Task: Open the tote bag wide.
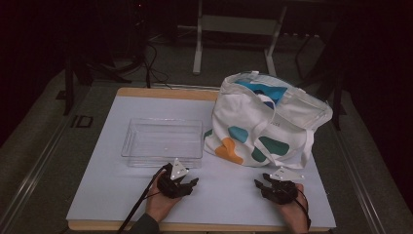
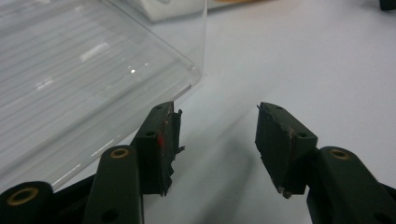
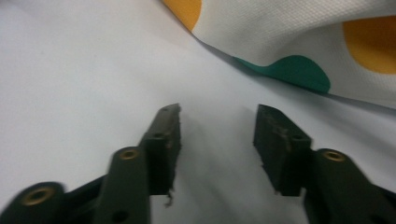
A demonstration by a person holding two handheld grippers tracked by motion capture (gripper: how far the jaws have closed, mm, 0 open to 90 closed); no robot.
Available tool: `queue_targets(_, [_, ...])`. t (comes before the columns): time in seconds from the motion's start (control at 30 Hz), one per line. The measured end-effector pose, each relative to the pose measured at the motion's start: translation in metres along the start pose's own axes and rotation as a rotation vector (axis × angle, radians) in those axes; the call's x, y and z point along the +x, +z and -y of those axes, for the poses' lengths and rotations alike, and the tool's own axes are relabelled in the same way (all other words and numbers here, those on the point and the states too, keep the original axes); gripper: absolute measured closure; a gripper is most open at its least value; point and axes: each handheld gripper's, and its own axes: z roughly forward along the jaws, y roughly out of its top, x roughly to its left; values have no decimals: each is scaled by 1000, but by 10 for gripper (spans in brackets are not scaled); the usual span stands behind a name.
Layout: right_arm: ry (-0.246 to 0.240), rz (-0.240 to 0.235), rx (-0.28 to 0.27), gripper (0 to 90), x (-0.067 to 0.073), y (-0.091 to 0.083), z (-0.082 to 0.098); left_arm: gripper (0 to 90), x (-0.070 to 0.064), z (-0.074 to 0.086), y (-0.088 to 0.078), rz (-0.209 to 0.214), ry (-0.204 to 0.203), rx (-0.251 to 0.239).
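A white tote bag [image 1: 268,119] with teal and orange blobs lies on the right half of the white table [image 1: 112,195], its mouth open toward the back with blue and white things inside. A clear plastic tray [image 1: 163,141] sits empty left of it. My left gripper [image 1: 192,184] rests near the front edge just below the tray, open, with nothing between its jaws; its own view has the tray corner [image 2: 196,74] just ahead on the left. My right gripper [image 1: 258,184] lies below the bag, open and empty, and the bag's fabric [image 3: 299,42] shows close in front.
Beyond the table's far wooden edge [image 1: 165,92] stand metal frame legs [image 1: 197,48] on a dark floor with cables. Bare white table surface lies between the two grippers [image 1: 224,190] and left of the tray.
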Motion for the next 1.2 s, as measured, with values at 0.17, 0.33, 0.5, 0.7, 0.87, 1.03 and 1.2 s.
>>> queue_targets(0.17, [22, 5, 1, 648, -6, -10, 1, 505, 4, -1, -7, 16, -10, -22])
queue_targets(0.33, [52, 16, 4, 677, -14, -17, 6, 526, 6, -3, -16, 31, -3, -31])
queue_targets(0.5, [53, 63, 11, 725, -21, -26, 10, 541, 4, -7, -23, 37, 10, -47])
queue_targets(0.7, [99, 131, 20, 896, -31, -34, 15, 554, -2, -13, -32, 51, 40, -60])
queue_targets(0.87, [141, 167, 22, 900, -40, -42, 18, 606, -4, -21, -46, 75, 75, -95])
queue_targets(1.03, [174, 194, 23, 900, -47, -47, 22, 639, -5, -31, -52, 101, 103, -107])
queue_targets(1.2, [223, 209, 3, 897, -59, -51, 23, 640, -2, -45, -56, 111, 128, -108])
